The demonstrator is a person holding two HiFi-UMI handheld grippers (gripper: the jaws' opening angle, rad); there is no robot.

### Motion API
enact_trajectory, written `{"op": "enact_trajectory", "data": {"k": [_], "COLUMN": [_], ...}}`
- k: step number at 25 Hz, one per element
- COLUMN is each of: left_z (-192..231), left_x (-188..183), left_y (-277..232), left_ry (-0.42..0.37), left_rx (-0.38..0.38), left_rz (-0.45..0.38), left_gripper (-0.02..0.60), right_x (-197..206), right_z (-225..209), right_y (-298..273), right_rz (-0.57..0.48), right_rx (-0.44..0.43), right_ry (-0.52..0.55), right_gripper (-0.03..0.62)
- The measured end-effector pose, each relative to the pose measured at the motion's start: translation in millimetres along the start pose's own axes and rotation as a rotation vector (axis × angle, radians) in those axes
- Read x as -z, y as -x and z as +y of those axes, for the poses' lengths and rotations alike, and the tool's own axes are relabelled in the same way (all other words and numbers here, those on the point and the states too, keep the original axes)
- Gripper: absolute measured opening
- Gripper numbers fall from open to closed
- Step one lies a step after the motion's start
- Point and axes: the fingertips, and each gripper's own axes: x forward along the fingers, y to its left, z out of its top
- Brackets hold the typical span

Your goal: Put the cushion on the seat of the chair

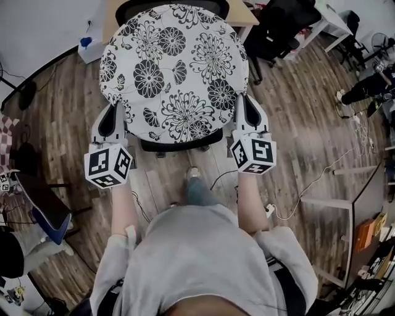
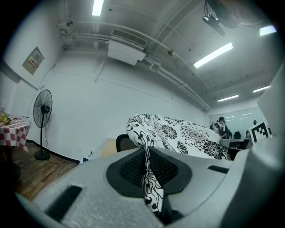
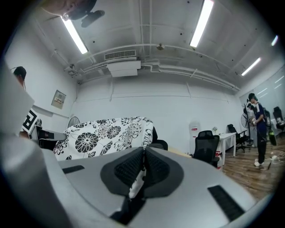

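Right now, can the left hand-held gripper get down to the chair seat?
Probably yes, but not freely. The left hand-held gripper is shut on the edge of the cushion, which spreads over the seat and hides all but its front rim. Nothing else looks in the way.

The wide cushion [image 1: 173,68] hides the chair [image 1: 179,145] at upper centre. Wooden floor [image 1: 296,123] left and right of it lies open; a surface [image 1: 245,15] stands just behind, perhaps touching it.
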Motion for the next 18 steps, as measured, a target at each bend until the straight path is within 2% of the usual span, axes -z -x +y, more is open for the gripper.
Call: {"op": "enact_trajectory", "data": {"k": [5, 9, 18], "left_z": [-5.1, -2.6, -12.4], "left_x": [-9.5, 2.4, -26.5], "left_y": [18.1, 9.2, 25.2], "left_ry": [-0.036, -0.052, -0.049], "left_rx": [0.012, 0.003, -0.039], "left_rz": [-0.042, -0.055, 0.029], "left_gripper": [0.026, 0.026, 0.026], "right_x": [-6.0, 11.9, -7.4], "right_z": [2.8, -1.6, -3.2], "right_y": [20.3, 10.5, 13.9], "right_rz": [-0.049, -0.067, 0.014], "right_rx": [0.013, 0.005, -0.021], "right_ry": [-0.003, -0.020, -0.068], "right_gripper": [0.018, 0.018, 0.018]}}
